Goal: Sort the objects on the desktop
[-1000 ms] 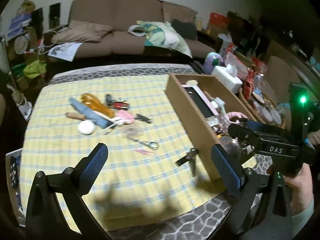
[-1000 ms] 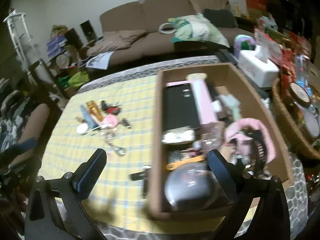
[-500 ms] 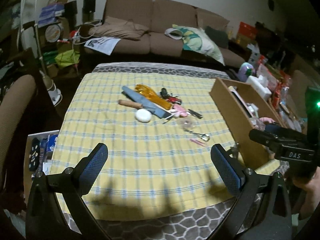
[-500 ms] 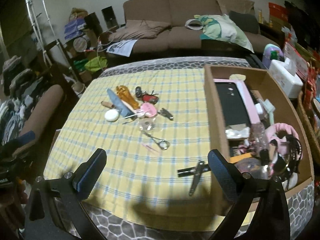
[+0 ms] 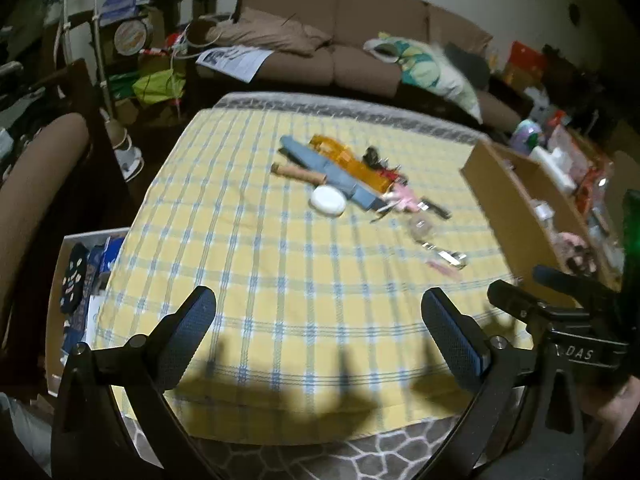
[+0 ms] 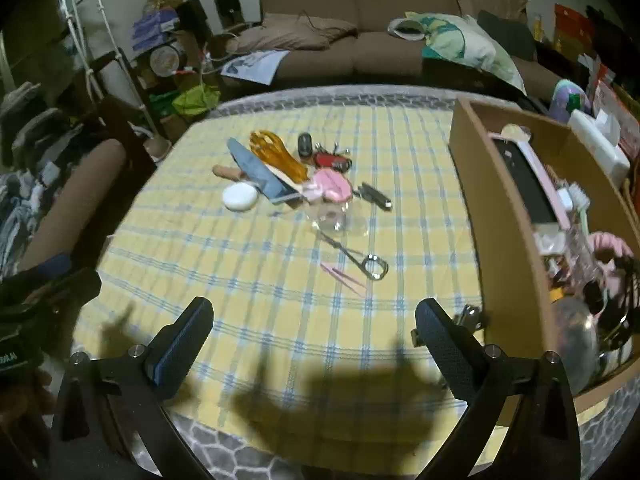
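A pile of small objects lies mid-table on the yellow checked cloth: a white round case (image 6: pixel 239 197), a blue sheath (image 6: pixel 258 172), an amber piece (image 6: pixel 278 154), a red pocket knife (image 6: pixel 332 160), a pink item (image 6: pixel 330 185), small scissors (image 6: pixel 360 258) and pink tweezers (image 6: pixel 344 276). A cardboard box (image 6: pixel 508 216) at the right holds several items. My right gripper (image 6: pixel 314 330) is open and empty over the near cloth. My left gripper (image 5: pixel 318 326) is open and empty, further left. The pile (image 5: pixel 352 184) shows in the left wrist view too.
A dark metal tool (image 6: pixel 466 318) lies against the box's near corner, partly behind my right finger. A brown sofa (image 6: pixel 380 32) stands behind the table. A chair arm (image 6: pixel 72 208) is at the left. A tissue box (image 6: pixel 598 140) and clutter sit right of the box.
Both grippers have pulled back and swung left, away from the box. The box has shifted to the right edge of both views, and the object pile has come to the centre.
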A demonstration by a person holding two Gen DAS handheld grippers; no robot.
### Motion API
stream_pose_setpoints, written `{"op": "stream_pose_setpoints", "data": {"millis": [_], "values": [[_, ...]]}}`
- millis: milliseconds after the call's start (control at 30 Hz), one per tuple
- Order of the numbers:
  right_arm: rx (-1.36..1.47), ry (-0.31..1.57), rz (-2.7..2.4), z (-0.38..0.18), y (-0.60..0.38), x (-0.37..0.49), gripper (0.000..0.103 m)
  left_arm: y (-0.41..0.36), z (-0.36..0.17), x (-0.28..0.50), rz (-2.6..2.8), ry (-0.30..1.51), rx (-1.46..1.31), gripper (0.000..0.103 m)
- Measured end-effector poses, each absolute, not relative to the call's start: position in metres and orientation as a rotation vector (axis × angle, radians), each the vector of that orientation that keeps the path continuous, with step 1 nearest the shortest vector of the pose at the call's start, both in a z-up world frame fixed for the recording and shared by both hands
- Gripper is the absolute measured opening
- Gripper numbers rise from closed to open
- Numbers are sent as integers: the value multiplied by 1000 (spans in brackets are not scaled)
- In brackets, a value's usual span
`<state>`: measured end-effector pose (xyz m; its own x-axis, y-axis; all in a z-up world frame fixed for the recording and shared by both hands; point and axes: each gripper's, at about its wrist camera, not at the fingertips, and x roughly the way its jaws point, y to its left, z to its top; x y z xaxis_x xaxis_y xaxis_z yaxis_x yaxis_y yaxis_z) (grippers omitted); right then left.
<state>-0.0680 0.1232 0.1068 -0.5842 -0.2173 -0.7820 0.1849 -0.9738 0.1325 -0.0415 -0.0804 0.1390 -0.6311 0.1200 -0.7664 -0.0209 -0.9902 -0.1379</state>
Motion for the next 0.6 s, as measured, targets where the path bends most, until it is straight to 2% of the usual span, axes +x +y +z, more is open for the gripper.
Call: {"op": "stream_pose_setpoints", "data": {"millis": [267,600], "values": [[1344,-21,-2676,51,122,-73,103,-74,77,-52,2801,-153,-1392,103],[1359,36,-2731,14,110,-72,103,-76,31,-60,2773,-98,-1489,103]]}}
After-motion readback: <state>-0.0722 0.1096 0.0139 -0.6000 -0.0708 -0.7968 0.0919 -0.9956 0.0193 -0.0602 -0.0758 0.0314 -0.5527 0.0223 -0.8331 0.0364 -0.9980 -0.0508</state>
